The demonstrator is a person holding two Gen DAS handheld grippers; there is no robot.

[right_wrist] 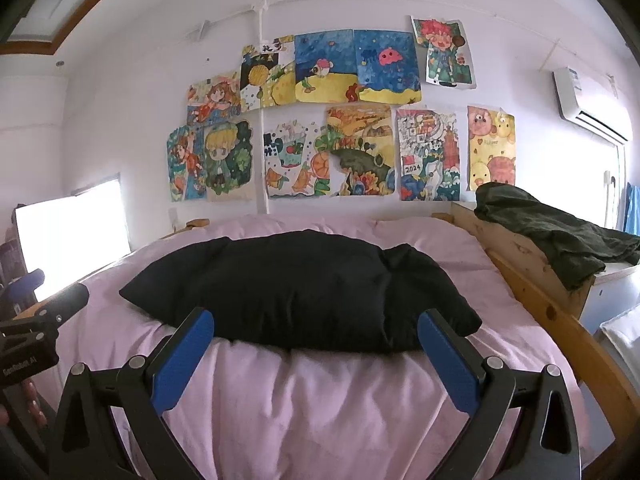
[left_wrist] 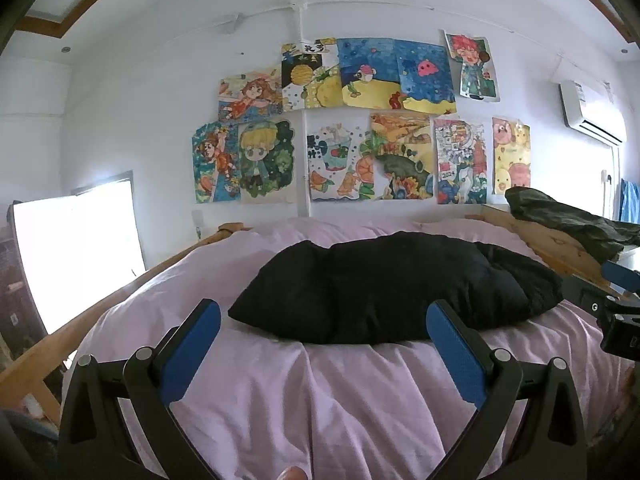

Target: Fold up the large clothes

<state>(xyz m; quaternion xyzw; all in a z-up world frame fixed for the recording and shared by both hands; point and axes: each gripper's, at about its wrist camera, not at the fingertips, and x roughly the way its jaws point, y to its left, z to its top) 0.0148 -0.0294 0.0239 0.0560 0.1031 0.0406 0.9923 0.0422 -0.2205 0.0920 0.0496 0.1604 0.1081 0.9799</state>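
Note:
A black garment (left_wrist: 396,288) lies bunched in a thick wide heap across the middle of the pink bed sheet (left_wrist: 320,400); it also shows in the right wrist view (right_wrist: 304,292). My left gripper (left_wrist: 324,308) is open and empty, held just short of the heap's near edge, its blue pads (left_wrist: 192,352) wide apart. My right gripper (right_wrist: 316,316) is open and empty, also at the heap's near edge. The right gripper's body shows at the far right of the left view (left_wrist: 616,312); the left gripper's body shows at the far left of the right view (right_wrist: 36,328).
A wooden bed frame (right_wrist: 560,320) rims the bed. A dark green garment (right_wrist: 560,232) lies on the wooden side ledge at right. Drawings (right_wrist: 340,120) cover the back wall. A bright window (left_wrist: 76,256) is at left. An air conditioner (right_wrist: 588,104) hangs at upper right.

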